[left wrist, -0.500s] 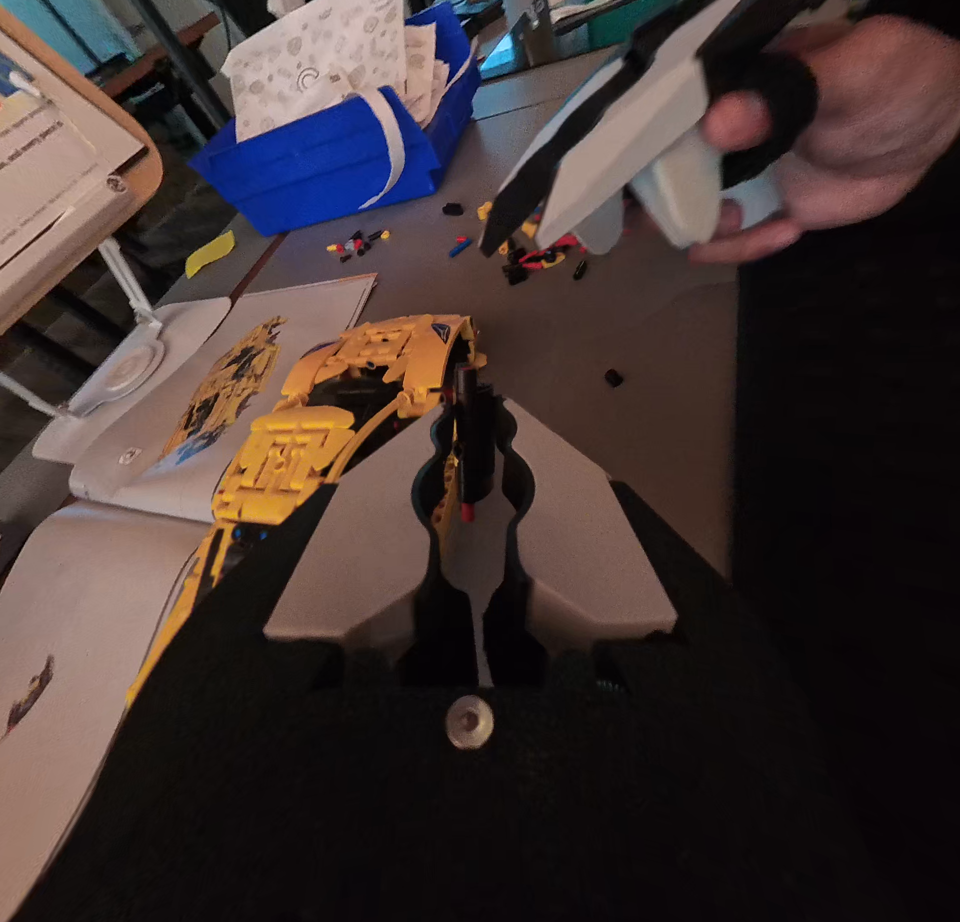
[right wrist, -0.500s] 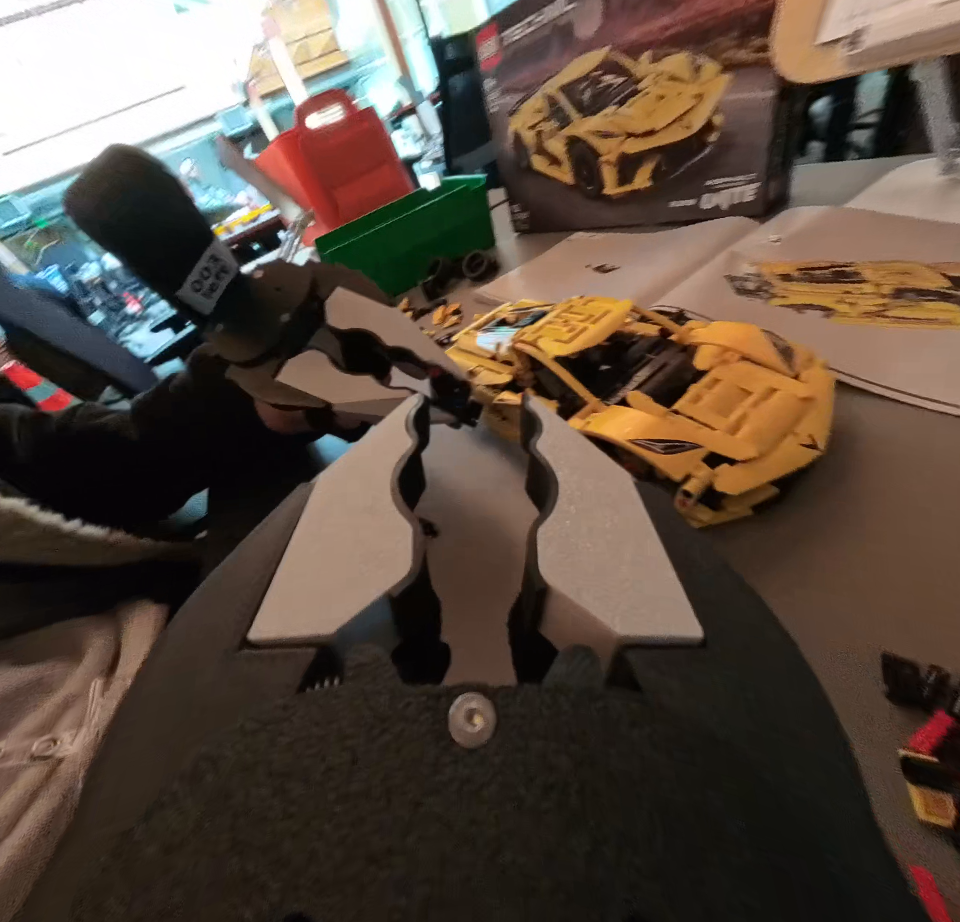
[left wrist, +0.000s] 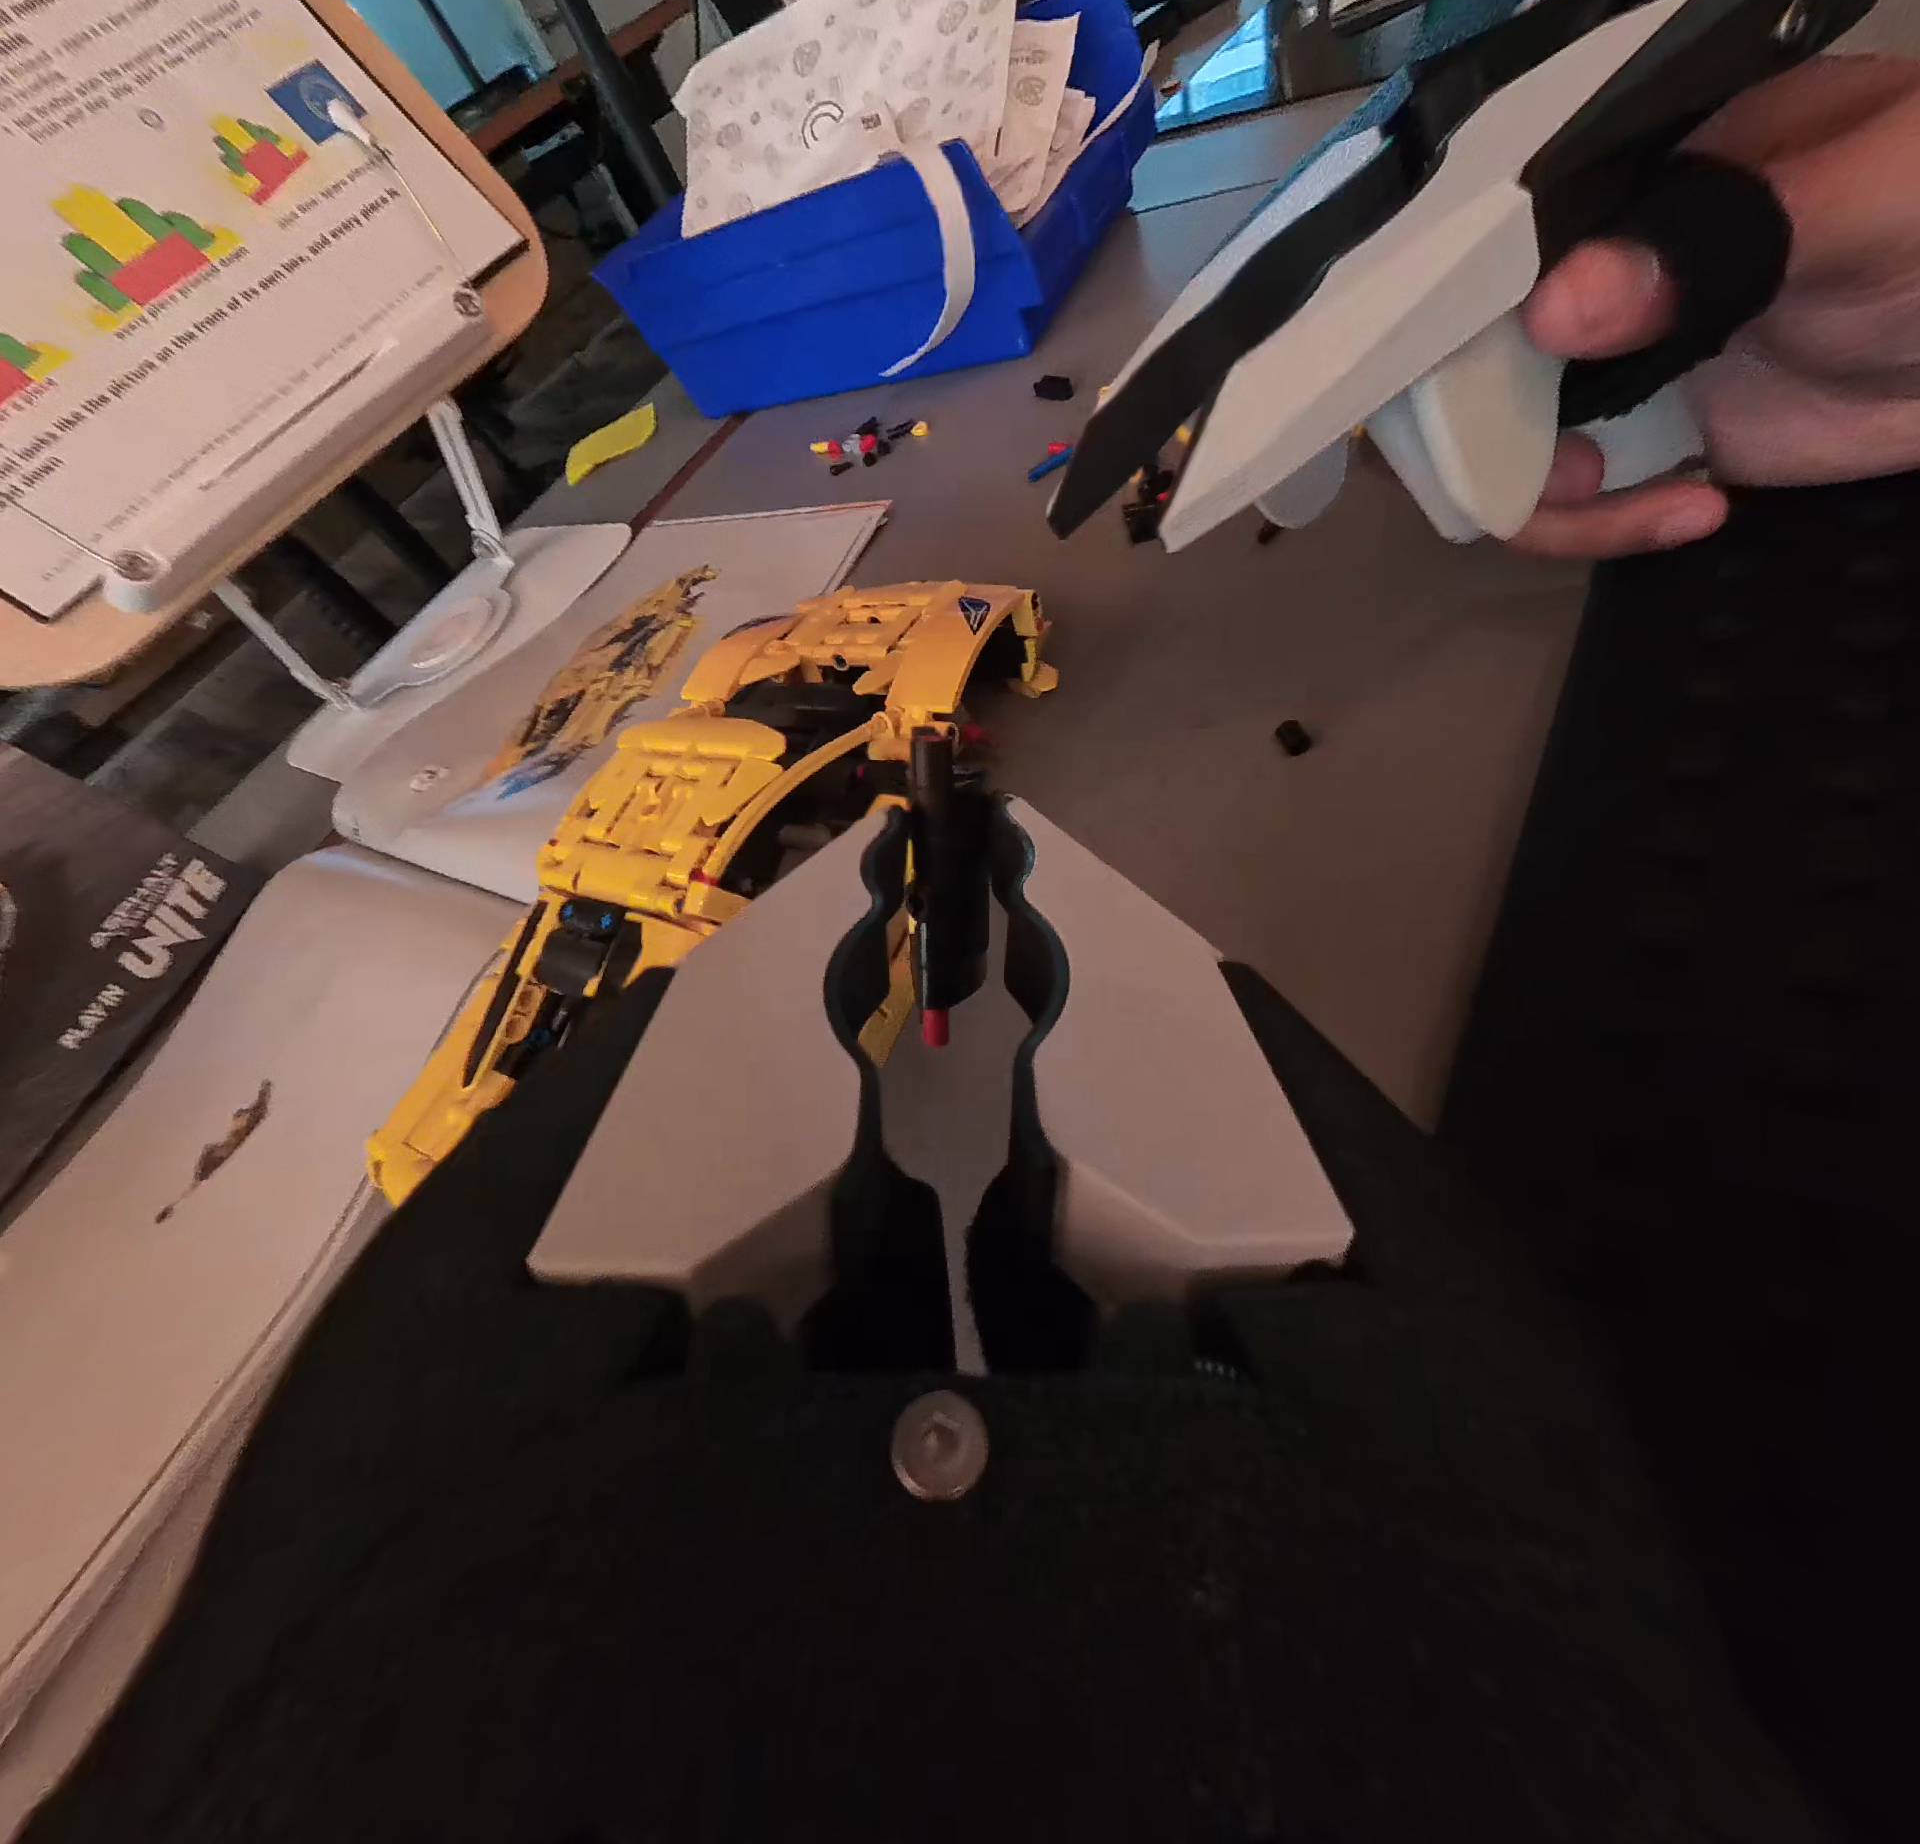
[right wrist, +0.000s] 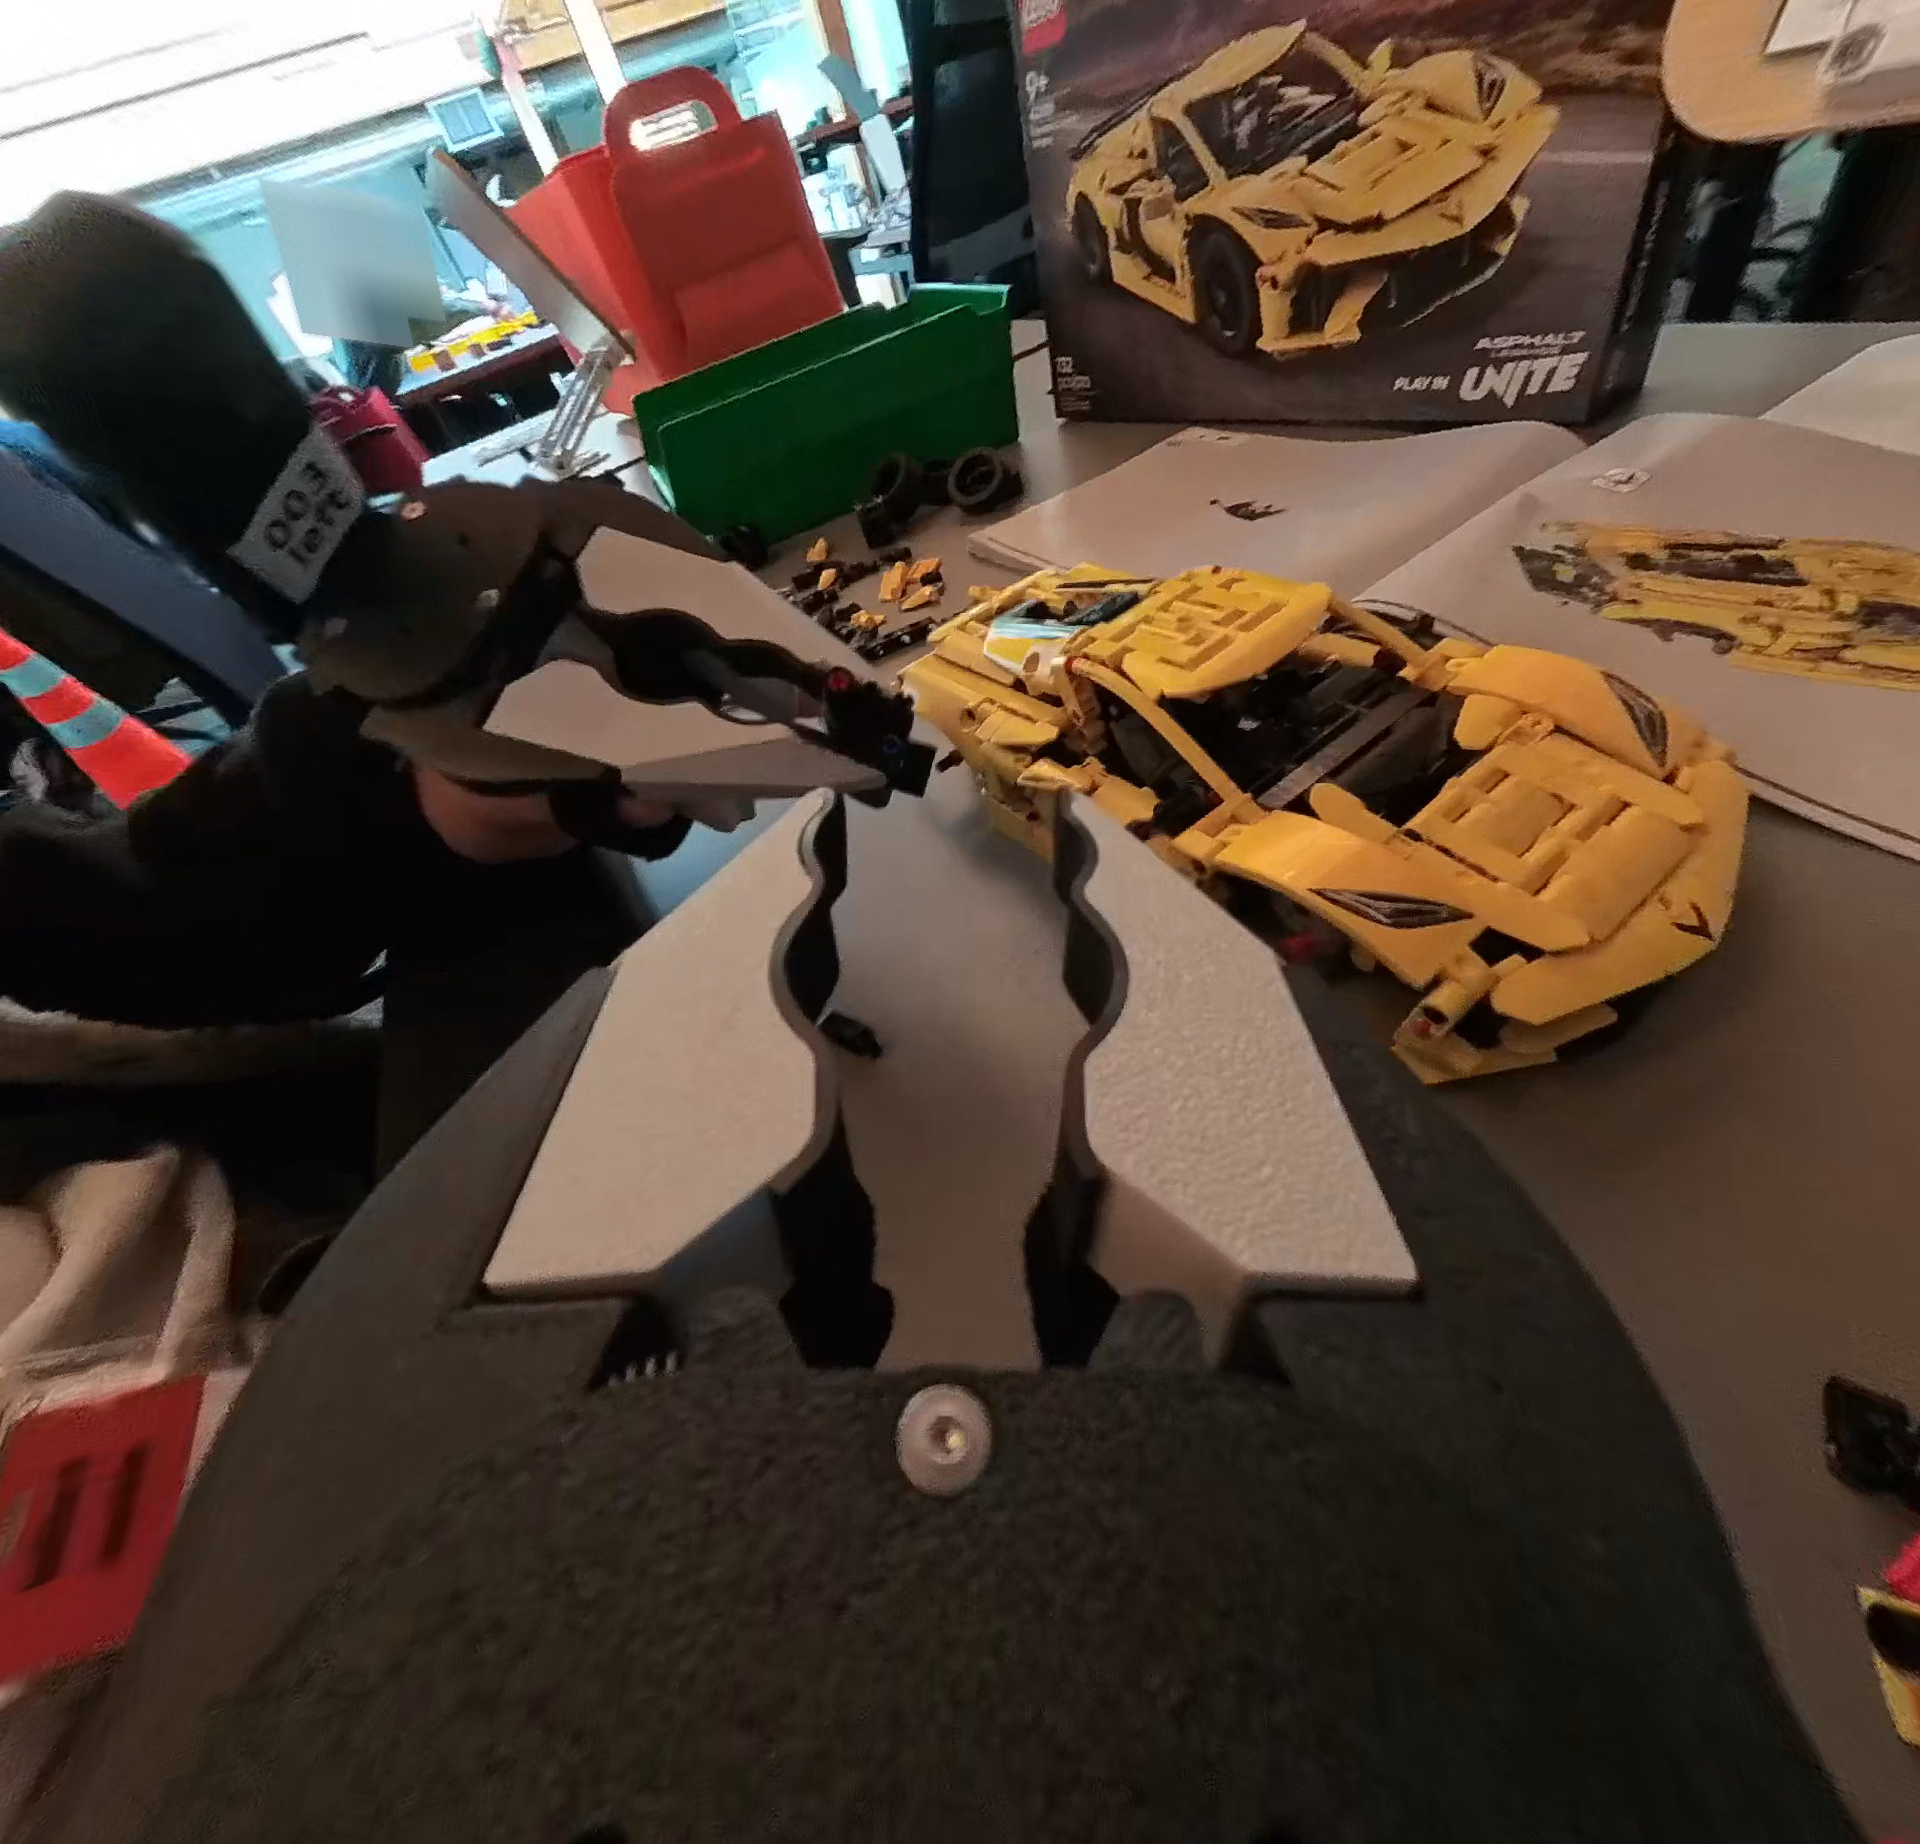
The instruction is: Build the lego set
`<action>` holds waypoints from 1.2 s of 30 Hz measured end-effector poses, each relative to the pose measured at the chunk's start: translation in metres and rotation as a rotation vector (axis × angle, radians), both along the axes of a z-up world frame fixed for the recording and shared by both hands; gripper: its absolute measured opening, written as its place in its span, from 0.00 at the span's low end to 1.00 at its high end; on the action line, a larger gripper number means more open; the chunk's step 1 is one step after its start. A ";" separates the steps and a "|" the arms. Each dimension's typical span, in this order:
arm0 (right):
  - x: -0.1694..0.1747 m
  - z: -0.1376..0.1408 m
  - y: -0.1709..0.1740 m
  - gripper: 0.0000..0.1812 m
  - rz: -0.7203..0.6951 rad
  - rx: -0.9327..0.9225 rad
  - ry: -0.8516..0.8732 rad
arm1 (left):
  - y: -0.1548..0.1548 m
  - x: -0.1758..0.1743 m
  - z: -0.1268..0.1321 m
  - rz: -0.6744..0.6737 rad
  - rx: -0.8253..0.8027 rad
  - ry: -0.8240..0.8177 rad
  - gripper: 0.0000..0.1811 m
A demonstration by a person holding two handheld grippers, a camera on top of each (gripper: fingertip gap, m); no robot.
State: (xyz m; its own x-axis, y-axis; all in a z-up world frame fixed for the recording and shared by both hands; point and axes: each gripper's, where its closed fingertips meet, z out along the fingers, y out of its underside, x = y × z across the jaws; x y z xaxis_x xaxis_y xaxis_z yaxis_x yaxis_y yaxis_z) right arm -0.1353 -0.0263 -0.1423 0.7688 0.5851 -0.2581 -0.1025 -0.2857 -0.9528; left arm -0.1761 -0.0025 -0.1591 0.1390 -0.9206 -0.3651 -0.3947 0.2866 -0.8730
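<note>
**Black piece pinched, car waiting on the desk**

Since the earlier frame your left gripper [left wrist: 940,859] has barely shifted against the car, while your right gripper [right wrist: 945,838] has drawn back a little from it. The left gripper is pinching a small black lego piece [left wrist: 951,901] with a red pin at its near end; its long axis runs along the fingers, pointing at the car's open side. The right gripper stands spread and empty.

The yellow lego car [right wrist: 1351,755] sits on the desk [left wrist: 1299,859] just ahead of both grippers, partly on the open instruction booklet [right wrist: 1558,537]. Its length runs across the right wrist view, low wedge end to the right. It is likely light, rigid but prone to shedding panels: brace it low on the body, not by the thin roof arch.
</note>
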 end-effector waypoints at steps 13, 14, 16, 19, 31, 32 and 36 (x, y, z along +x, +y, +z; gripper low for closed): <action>-0.056 0.004 0.010 0.29 0.103 0.078 -0.039 | -0.019 0.013 0.004 0.108 0.327 0.066 0.08; -0.057 0.004 0.009 0.29 0.107 0.085 -0.038 | -0.020 0.013 0.005 0.109 0.330 0.062 0.08; -0.057 0.009 0.005 0.28 0.116 0.118 -0.036 | -0.022 0.013 0.007 0.104 0.347 0.048 0.08; -0.055 0.015 0.001 0.26 0.131 0.142 0.008 | -0.021 0.013 0.008 0.110 0.361 0.046 0.08; -0.047 0.005 0.004 0.12 0.104 0.097 -0.049 | -0.025 0.013 0.017 0.116 0.452 0.009 0.08; -0.045 0.006 0.004 0.12 0.103 0.102 -0.048 | -0.026 0.014 0.017 0.101 0.413 -0.012 0.08; -0.023 0.007 0.011 0.12 0.028 0.084 0.009 | -0.014 0.011 0.009 0.057 0.040 -0.079 0.18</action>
State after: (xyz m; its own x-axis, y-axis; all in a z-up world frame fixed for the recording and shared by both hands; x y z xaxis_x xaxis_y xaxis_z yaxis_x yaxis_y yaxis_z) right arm -0.1580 -0.0158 -0.1353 0.7497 0.6262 -0.2142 -0.1044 -0.2077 -0.9726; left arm -0.1647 -0.0162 -0.1497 0.2208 -0.8951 -0.3873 -0.3415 0.3010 -0.8904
